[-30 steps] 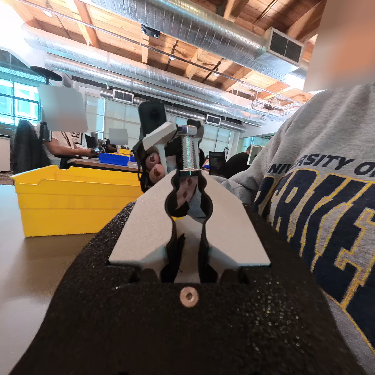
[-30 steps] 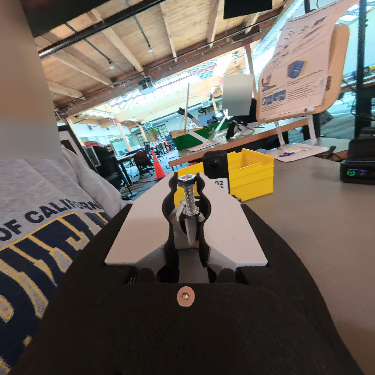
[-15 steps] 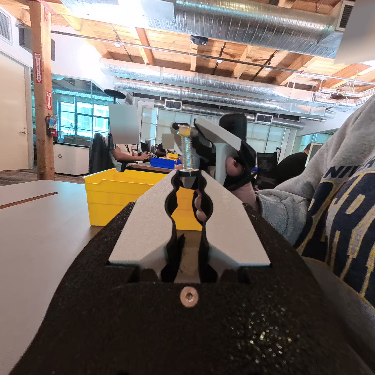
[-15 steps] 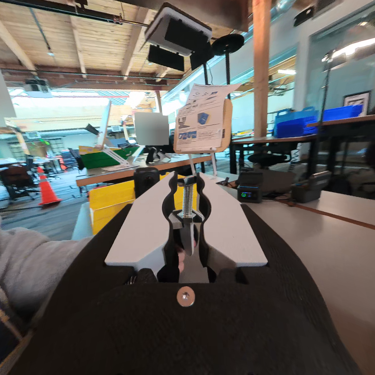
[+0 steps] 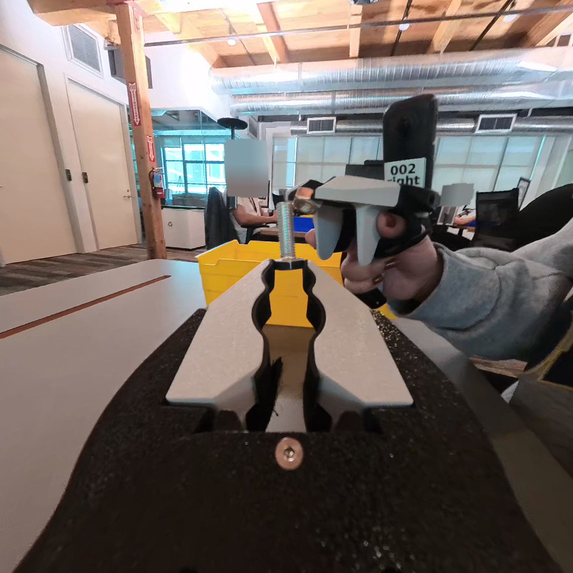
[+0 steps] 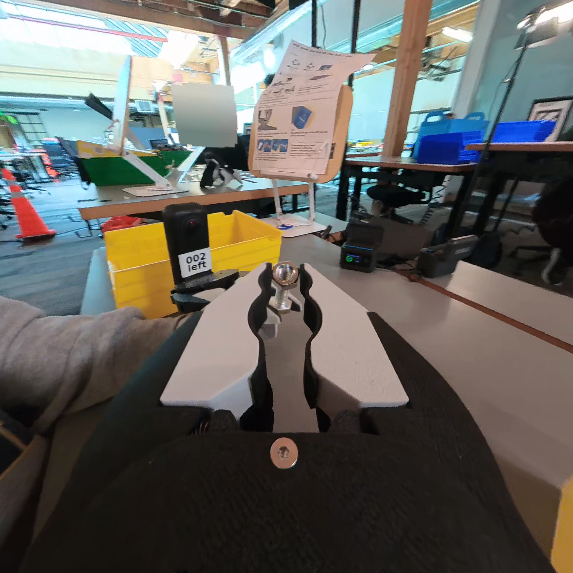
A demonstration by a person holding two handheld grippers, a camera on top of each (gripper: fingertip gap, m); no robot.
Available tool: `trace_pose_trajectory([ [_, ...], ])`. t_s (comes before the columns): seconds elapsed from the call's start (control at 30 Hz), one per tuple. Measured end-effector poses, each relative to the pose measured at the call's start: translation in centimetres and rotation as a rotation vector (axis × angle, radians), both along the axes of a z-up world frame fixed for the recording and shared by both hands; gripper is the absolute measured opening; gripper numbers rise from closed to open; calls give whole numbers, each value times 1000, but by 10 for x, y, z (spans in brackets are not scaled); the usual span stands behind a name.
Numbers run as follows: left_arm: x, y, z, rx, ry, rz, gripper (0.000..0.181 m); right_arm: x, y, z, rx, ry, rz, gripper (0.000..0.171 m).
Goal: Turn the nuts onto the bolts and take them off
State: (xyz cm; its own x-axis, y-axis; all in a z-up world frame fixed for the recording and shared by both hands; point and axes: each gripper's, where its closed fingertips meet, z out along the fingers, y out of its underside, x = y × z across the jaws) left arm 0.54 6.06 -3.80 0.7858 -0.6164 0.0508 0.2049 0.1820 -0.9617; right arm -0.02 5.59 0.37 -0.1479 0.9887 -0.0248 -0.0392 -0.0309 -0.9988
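- Over the last second you swung both grippers away from your chest toward the room, and the nut (image 6: 285, 275), which had sat on the thread end, came clear of the bolt (image 5: 285, 229).
- Your left gripper (image 5: 288, 263) had its fingers closed on the bolt's hex head, pinching it right at the tips, with the threaded shaft standing upright toward 12 o'clock.
- Your right gripper (image 6: 285, 269) pinched the nut by its flats at the fingertips; in the right wrist view its threaded hole faced the camera and looked empty.
- In the left wrist view the nut sat just beside the top of the shaft, toward 1 o'clock. I could not tell whether it touched the thread tip.
- Your right hand (image 5: 400, 273) reached in from 3 o'clock, the grey sleeve (image 5: 496, 297) behind it.
- The yellow bin (image 5: 223, 257) stood on the grey table (image 5: 93, 341) behind the bolt at 12 o'clock.
- In the right wrist view a sheet on a stand (image 6: 297, 117) stood at 12 o'clock and a small black device (image 6: 356, 254) at 1 o'clock, well apart from the bolt.
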Motion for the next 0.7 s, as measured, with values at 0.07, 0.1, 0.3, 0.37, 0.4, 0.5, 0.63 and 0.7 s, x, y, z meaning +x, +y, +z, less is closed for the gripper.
trace_pose_trajectory([
  [0.07,-1,0,-2,1,43,17,15,2,0,1,-9,-30,55,16],
  [0.1,0,0,-3,4,79,25,15,2,0,-1,2,-60,83,16],
  [0.3,18,-7,-6,22,160,-42,15,5,-11,-8,125,-214,240,16],
  [0.37,22,-11,-4,25,133,-88,15,8,-16,-7,136,-237,299,16],
  [0.4,24,-12,-4,27,130,-107,15,9,-18,-7,140,-248,330,16],
  [0.5,32,-20,-1,32,109,-185,15,16,-26,-5,119,-283,448,16],
  [0.63,45,-29,-5,-1,88,-313,16,26,-35,-8,107,-358,593,16],
  [0.7,50,-31,-8,-20,90,-355,16,31,-37,-12,125,-398,640,16],
])
